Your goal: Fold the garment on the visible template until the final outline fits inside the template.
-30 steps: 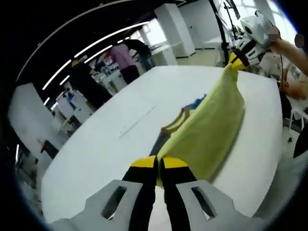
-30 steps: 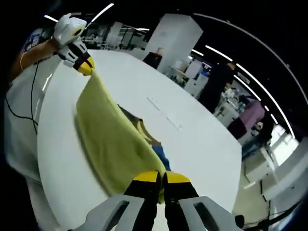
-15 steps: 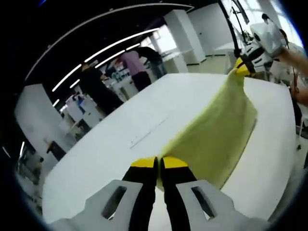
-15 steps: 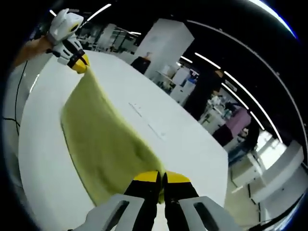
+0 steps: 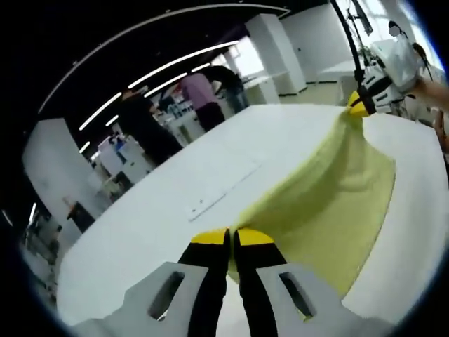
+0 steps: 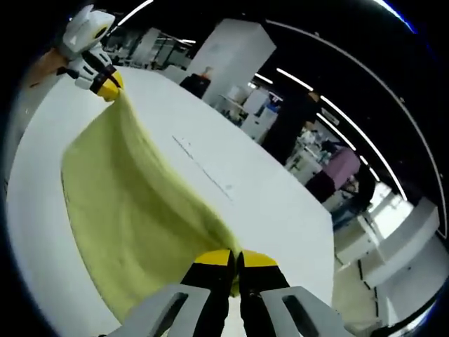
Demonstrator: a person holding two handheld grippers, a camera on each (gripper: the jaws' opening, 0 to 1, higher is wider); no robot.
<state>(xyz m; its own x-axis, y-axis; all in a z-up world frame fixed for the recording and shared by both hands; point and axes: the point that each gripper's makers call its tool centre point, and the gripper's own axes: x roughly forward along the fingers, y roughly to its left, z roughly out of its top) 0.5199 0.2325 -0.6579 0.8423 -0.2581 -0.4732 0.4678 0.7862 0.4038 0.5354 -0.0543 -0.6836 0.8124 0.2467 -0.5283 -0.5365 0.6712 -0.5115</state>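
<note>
In the left gripper view, the left gripper (image 5: pixel 231 239) rises from six o'clock with its yellow-tipped jaws pressed together, pinching an edge of a yellow-green garment (image 5: pixel 330 203). From there the cloth stretches away toward two o'clock, where the right gripper (image 5: pixel 360 107) clamps its far corner, the fabric hanging in a broad sheet between the two above a white table (image 5: pixel 175 210). In the right gripper view, the right gripper (image 6: pixel 232 259) likewise pinches the garment (image 6: pixel 126 203) at six o'clock, jaws closed on the cloth, which runs up toward eleven o'clock to the left gripper (image 6: pixel 106 86), held in a person's hand. A thin dark line (image 6: pixel 203 168) marks the tabletop beyond the cloth. Past the far edge of the table (image 6: pixel 280 203), several people (image 5: pixel 203 95) stand among white pillars and workstations under long ceiling strip lights.
</note>
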